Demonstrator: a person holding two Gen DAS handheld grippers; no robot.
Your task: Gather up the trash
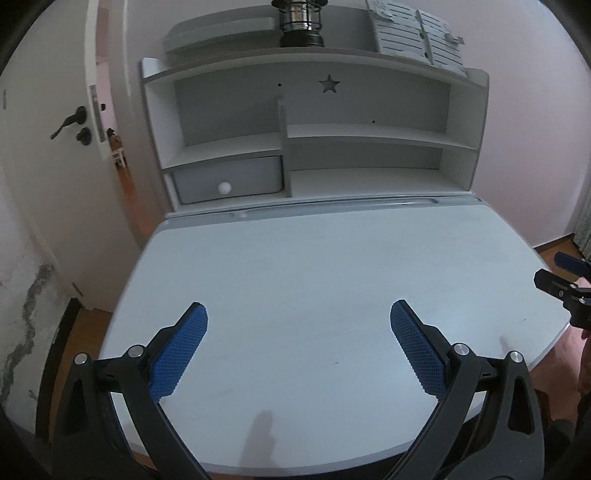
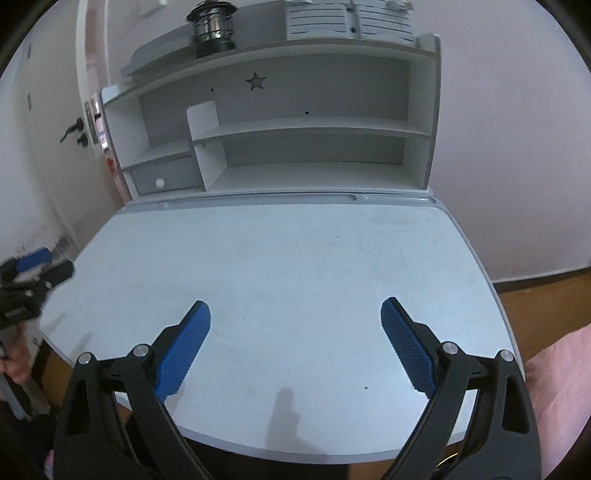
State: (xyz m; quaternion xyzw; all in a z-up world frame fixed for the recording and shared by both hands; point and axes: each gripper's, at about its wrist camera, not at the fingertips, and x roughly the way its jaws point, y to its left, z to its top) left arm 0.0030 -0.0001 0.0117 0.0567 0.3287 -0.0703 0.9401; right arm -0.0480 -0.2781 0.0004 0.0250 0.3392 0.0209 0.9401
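Left fingers (image 1: 299, 314) wide apart, empty | right fingers (image 2: 295, 310) likewise | desk (image 1: 314, 258) beneath

- A shelf unit (image 1: 314, 136) stands along the desk's (image 1: 314, 280) far edge.
- A drawer (image 1: 229, 179) sits in its lower left.
- A lantern (image 1: 300, 22) stands on top (papers (image 1: 417, 33) to its right).
- A door (image 1: 55, 147) stands left.

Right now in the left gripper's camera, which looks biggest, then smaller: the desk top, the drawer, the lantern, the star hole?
1. Desk top.
2. Drawer.
3. Lantern, though its top is cut off and it sits farther back, so 2 and 3 are unsure.
4. Star hole.
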